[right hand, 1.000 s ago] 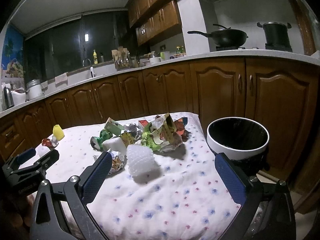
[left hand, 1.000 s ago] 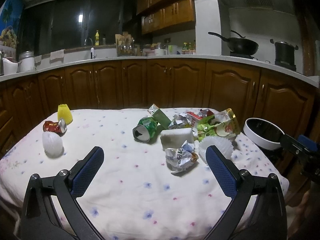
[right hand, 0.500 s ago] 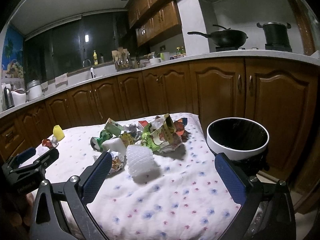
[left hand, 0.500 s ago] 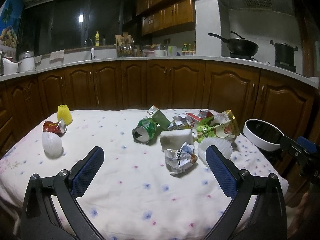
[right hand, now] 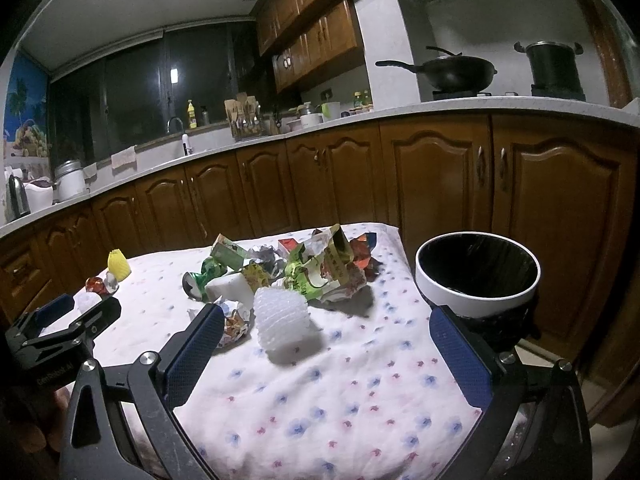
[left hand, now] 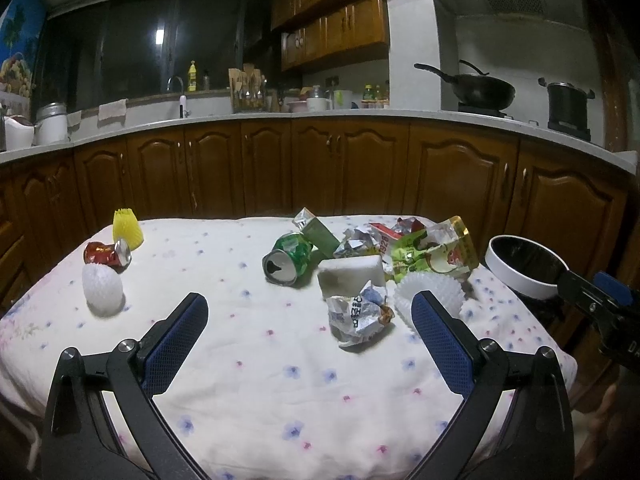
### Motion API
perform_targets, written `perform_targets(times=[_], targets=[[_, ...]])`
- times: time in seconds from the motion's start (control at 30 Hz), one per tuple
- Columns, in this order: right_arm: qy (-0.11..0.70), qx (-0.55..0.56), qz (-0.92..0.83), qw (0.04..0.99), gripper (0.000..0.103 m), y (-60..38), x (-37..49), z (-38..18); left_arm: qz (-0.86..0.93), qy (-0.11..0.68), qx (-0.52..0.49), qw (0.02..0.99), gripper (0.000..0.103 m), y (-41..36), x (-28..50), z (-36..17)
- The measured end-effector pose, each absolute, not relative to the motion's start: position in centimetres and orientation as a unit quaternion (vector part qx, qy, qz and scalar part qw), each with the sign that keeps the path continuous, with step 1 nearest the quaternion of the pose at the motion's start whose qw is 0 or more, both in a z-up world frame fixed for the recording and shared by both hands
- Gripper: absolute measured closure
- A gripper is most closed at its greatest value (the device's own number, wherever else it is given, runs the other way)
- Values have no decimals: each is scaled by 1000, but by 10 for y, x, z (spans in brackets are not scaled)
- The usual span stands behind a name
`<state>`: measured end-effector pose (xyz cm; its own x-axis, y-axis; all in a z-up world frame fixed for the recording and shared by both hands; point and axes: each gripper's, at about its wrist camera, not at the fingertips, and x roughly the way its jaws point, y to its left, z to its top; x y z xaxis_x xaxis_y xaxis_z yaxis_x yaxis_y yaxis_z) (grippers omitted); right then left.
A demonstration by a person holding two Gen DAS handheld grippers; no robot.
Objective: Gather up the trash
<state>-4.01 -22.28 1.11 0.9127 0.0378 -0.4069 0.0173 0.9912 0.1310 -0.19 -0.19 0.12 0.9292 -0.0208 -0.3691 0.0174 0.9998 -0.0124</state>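
Observation:
Trash lies on a flowered tablecloth. A crushed green can, a green carton, a white foam block, a crumpled wrapper, a white foam net and a green snack bag sit right of centre. A red can, a yellow foam net and a white foam net sit at left. My left gripper is open and empty above the near cloth. My right gripper is open and empty, just behind the white foam net. A white-rimmed bin stands off the table's right edge.
Wooden cabinets and a counter run behind the table. A wok and a pot stand on the stove at the back right. The right gripper shows at the right edge of the left wrist view.
Both grippers have barely moved and stay open. The trash lies where it was.

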Motion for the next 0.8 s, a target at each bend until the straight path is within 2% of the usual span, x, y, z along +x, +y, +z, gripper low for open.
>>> perform_targets(times=[0.57,0.8], targets=[[224,72,15,972,0,-223,-36,3,-14,205,-4,979,0,2,2,-7],[240,79,34,967,0,-223,-26,-2,-32,239,-18,970,0,7,18,-14]])
